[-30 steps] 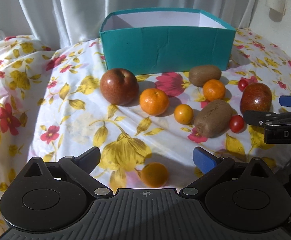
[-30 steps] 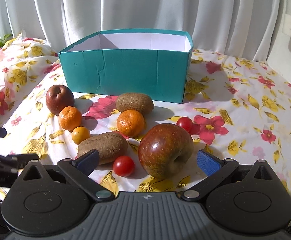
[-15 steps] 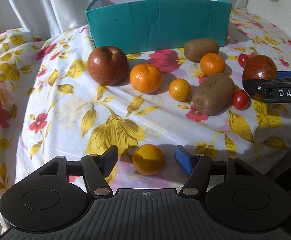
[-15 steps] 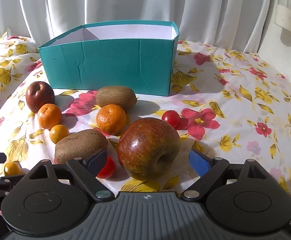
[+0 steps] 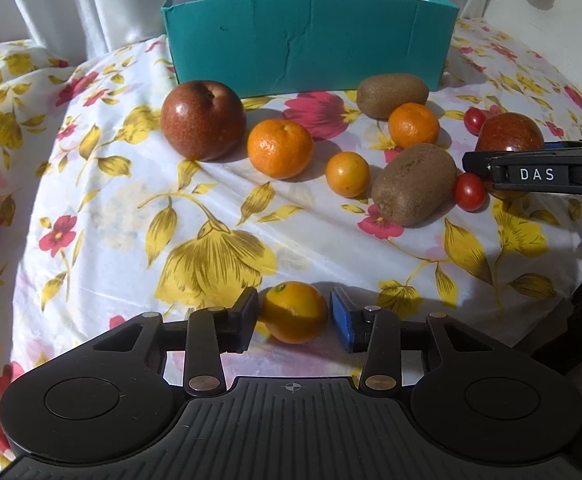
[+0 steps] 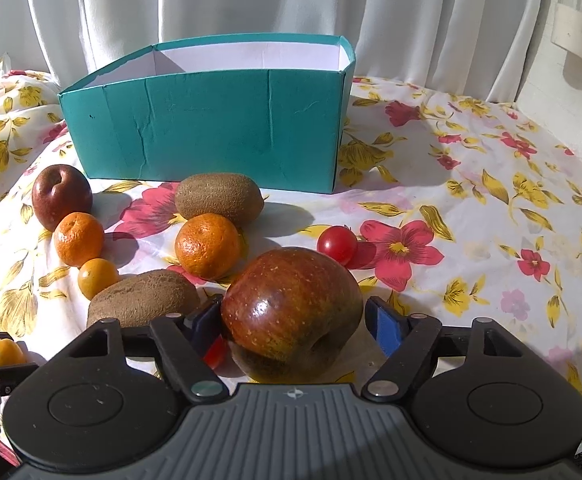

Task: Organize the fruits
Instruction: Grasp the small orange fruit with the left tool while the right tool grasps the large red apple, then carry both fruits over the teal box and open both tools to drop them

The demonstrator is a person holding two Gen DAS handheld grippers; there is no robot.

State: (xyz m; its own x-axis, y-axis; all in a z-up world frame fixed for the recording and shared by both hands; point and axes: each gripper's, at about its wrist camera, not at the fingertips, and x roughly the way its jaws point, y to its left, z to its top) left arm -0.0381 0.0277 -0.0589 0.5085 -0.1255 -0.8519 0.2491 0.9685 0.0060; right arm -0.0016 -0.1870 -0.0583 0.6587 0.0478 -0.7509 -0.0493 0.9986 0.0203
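Left gripper [image 5: 294, 316]: jaws closing around small orange citrus [image 5: 294, 312]; left pad touching, right pad just off.
Right gripper [image 6: 291, 322]: jaws closing around big apple [image 6: 293, 312]; pads not yet pressing.
Advice: squeeze through each fruit's middle, lift straight, carry to teal box [image 6: 211, 128] ahead.
Obstacles: cherry tomato [image 6: 215, 354] and kiwi [image 6: 143, 298] crowd right gripper's left finger.

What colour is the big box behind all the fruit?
The box is teal outside and white inside, seen best from the right wrist view.
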